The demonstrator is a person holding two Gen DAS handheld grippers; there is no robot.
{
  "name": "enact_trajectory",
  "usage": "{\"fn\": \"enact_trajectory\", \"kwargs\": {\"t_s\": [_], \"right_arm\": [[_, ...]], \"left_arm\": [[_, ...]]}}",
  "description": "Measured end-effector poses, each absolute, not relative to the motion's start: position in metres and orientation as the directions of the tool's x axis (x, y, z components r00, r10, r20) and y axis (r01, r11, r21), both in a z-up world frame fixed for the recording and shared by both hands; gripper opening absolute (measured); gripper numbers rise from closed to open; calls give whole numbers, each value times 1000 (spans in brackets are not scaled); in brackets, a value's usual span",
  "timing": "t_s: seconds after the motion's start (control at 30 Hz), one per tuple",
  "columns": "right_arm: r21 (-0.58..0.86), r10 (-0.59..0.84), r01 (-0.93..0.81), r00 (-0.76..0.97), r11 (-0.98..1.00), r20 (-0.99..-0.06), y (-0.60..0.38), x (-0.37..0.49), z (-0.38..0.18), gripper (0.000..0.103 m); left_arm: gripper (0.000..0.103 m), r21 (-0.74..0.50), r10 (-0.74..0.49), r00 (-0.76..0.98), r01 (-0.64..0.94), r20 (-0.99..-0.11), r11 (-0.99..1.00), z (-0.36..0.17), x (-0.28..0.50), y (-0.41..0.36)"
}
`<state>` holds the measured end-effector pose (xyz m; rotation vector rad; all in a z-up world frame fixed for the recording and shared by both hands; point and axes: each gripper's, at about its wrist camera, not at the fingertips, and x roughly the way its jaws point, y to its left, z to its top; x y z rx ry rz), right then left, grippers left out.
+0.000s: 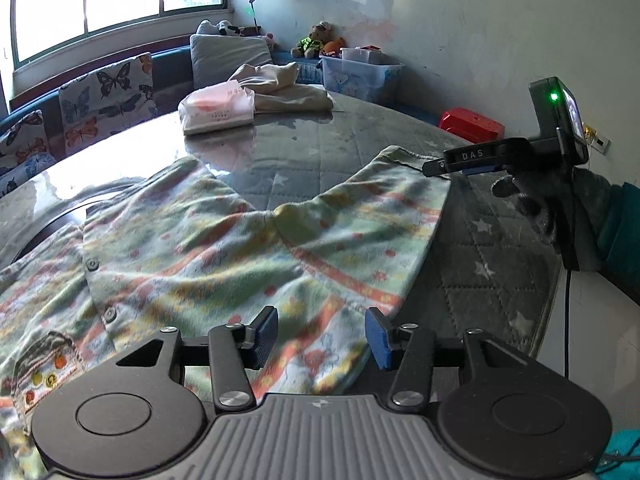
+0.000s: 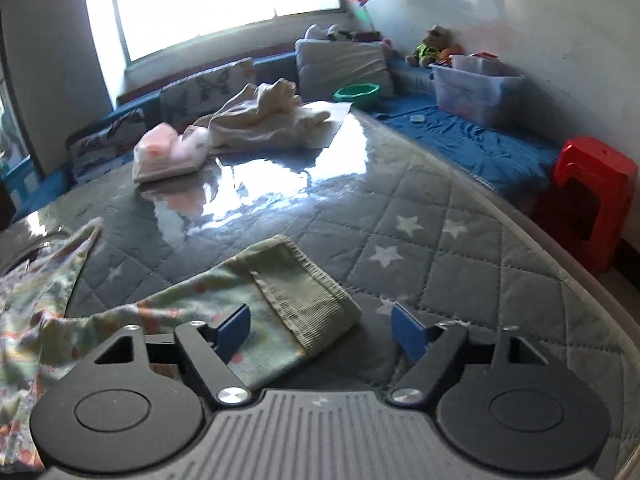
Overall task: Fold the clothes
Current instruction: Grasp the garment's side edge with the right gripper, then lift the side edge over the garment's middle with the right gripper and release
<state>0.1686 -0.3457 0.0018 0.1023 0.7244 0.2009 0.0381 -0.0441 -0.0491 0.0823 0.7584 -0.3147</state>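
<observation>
A pastel green pyjama top (image 1: 200,248) with orange stripes and buttons lies spread and rumpled on the grey quilted table cover (image 2: 420,208). My left gripper (image 1: 322,338) hovers over its near hem, open, its blue pads standing apart above the fabric. One sleeve stretches to the right and ends in a ribbed green cuff (image 2: 308,300). My right gripper (image 2: 320,332) is open and straddles that cuff, the pads clear of it on both sides. In the left wrist view the right gripper (image 1: 436,166) shows from the side at the sleeve end (image 1: 404,156), held by a gloved hand (image 1: 532,204).
A cream cloth pile (image 1: 280,88) and a plastic bag with a pink item (image 1: 218,110) sit at the table's far side. Beyond are butterfly cushions (image 1: 108,92), a green bowl (image 2: 357,93) and a clear storage box (image 2: 476,88). A red stool (image 2: 592,184) stands off the right edge.
</observation>
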Motion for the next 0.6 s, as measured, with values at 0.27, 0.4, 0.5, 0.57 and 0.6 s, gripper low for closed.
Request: {"fn": "enact_trajectory", "kwargs": {"t_s": [0.27, 0.4, 0.5, 0.57, 0.6], "right_arm": [[129, 150, -86, 744, 988, -651, -340, 170, 2, 39], [140, 163, -93, 734, 986, -659, -341, 170, 4, 17], [190, 208, -108, 729, 976, -652, -344, 169, 6, 8], [211, 228, -118, 737, 970, -637, -345, 167, 10, 7], [236, 247, -122, 739, 964, -627, -347, 165, 14, 7]], "left_arm": [[52, -22, -257, 683, 334, -684, 942, -53, 47, -60], [52, -20, -265, 673, 348, -691, 937, -59, 49, -66], [52, -30, -272, 667, 351, -693, 936, -62, 50, -67], [52, -34, -277, 665, 354, -693, 935, -63, 50, -68], [52, -36, -282, 665, 358, -692, 933, -63, 50, -69]]}}
